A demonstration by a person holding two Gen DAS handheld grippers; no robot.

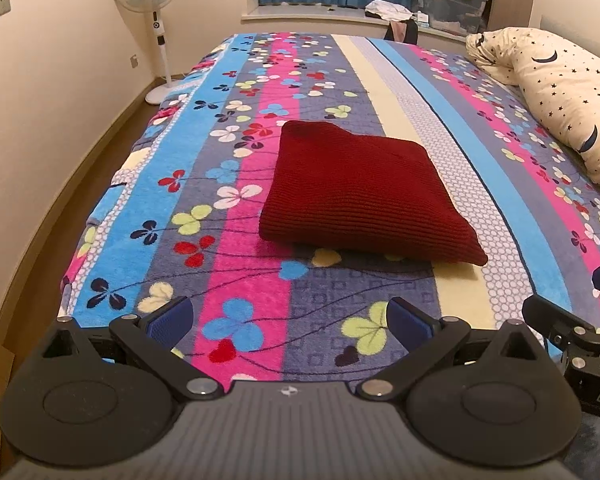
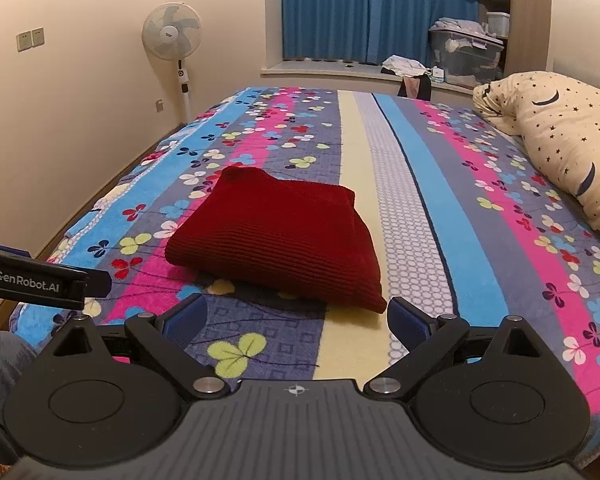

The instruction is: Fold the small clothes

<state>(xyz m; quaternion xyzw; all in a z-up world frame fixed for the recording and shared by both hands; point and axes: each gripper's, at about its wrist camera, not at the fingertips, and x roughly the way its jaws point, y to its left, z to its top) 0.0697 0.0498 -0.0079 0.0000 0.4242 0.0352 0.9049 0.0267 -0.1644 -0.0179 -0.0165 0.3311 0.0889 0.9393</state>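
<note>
Across the bed (image 1: 228, 184), a plush blanket striped in blue, pink, grey and cream with clover prints. Folded dark red knit garment (image 1: 360, 192) lying flat near the middle, on the grey, pink and cream stripes. Star-and-moon pillow (image 1: 560, 92) along the right edge. Standing fan (image 1: 152, 8) by the cream wall, blue curtains (image 2: 372, 8) over a window ledge. Clear lidded storage bin (image 2: 466, 56) on that ledge, stuffed with pale items too blurred to name. Left gripper (image 1: 290, 320) spread wide, holding nothing, short of the garment. Right gripper (image 2: 296, 320) likewise wide and empty, just before the garment's near corner
</note>
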